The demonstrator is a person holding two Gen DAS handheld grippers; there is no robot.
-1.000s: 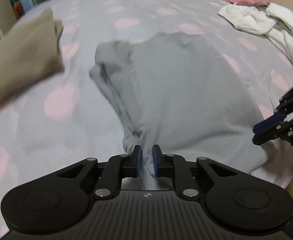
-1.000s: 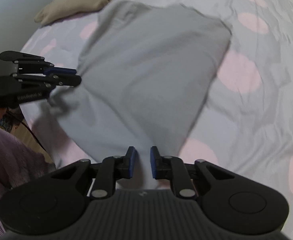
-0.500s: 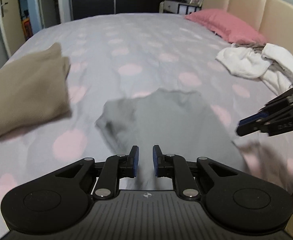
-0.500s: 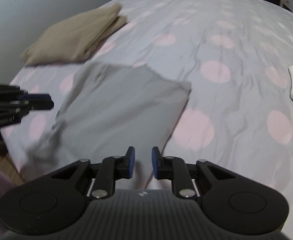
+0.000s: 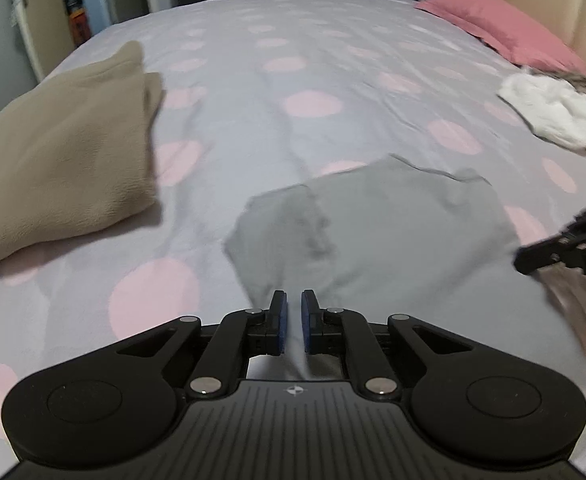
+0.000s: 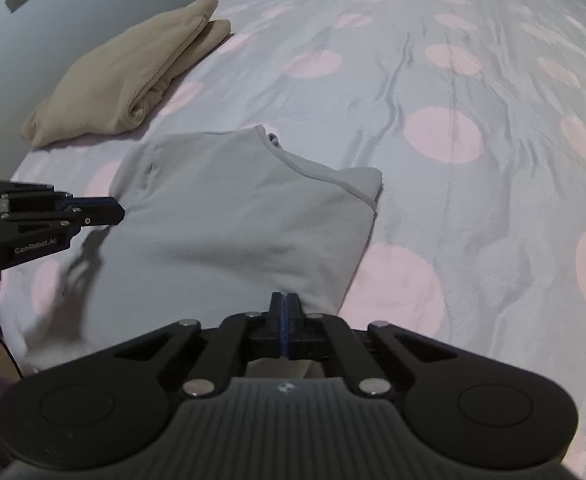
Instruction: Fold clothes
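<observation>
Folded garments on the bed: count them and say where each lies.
1 for sure: the tan garment, folded, near the bed's left edge. The grey shirt lies flat, not fully folded. The white heap by the pink pillow is unfolded.

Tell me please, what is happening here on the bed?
A person is folding a grey shirt on the dotted bedsheet with two handheld grippers. The right gripper is shut at the shirt's near edge. The left gripper has fabric between nearly closed pads. A folded beige garment lies apart; white clothes wait near the pink pillow.
</observation>
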